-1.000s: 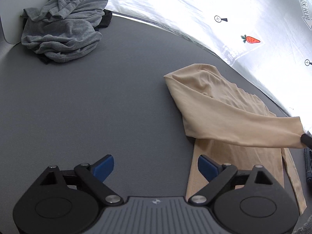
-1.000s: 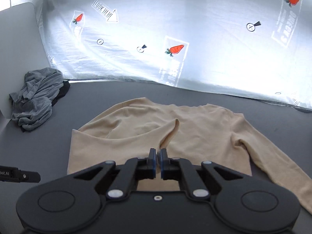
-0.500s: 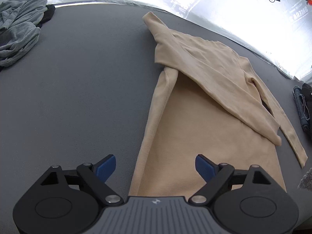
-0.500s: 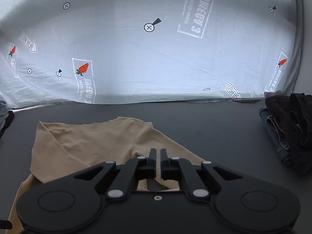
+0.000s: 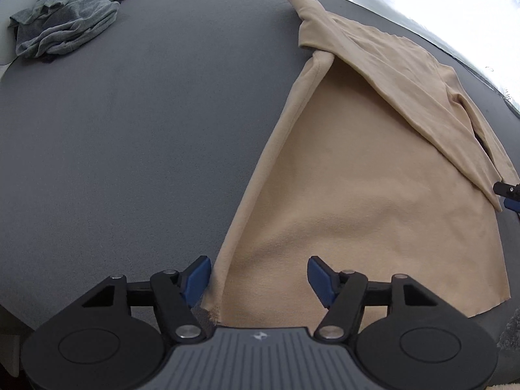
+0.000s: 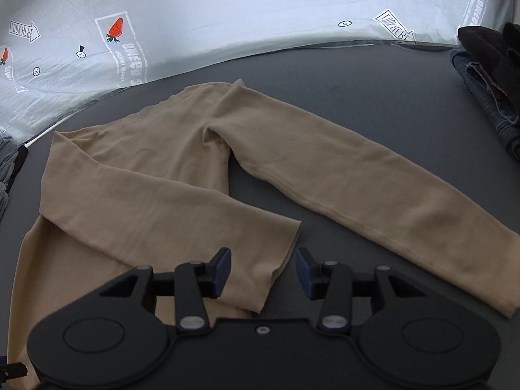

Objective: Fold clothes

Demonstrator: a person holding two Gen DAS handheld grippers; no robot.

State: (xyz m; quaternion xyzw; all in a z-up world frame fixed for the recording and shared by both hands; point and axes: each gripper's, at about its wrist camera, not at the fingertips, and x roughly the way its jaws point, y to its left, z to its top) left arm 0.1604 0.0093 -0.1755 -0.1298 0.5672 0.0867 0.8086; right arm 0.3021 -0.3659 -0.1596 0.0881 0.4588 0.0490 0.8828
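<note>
Beige long-sleeved top (image 5: pixel 373 195): spread flat on the dark grey tabletop (image 5: pixel 130 146), one sleeve folded across the body, cuff lying at the opposite side edge; other sleeve (image 6: pixel 373 178) stretched out sideways on the bare surface.

Left gripper (image 5: pixel 256 276): over the lower hem corner of the top, jaws just closing yet apart; side edge of the fabric between the blue pads (image 5: pixel 195 279), not pinched.

Right gripper (image 6: pixel 263 269): over the cuff of the folded sleeve, jaws just opening from shut, roughly half apart; cuff end between the pads, lying loose, not gripped.

Grey garment (image 5: pixel 68 13): crumpled heap at the far left corner, well apart from the top.

Dark clothes with denim (image 6: pixel 487 81): pile at the far right edge.

White printed sheet (image 6: pixel 227 16): backdrop behind the tabletop, with carrot marks and "LOOK HERE" arrows.
</note>
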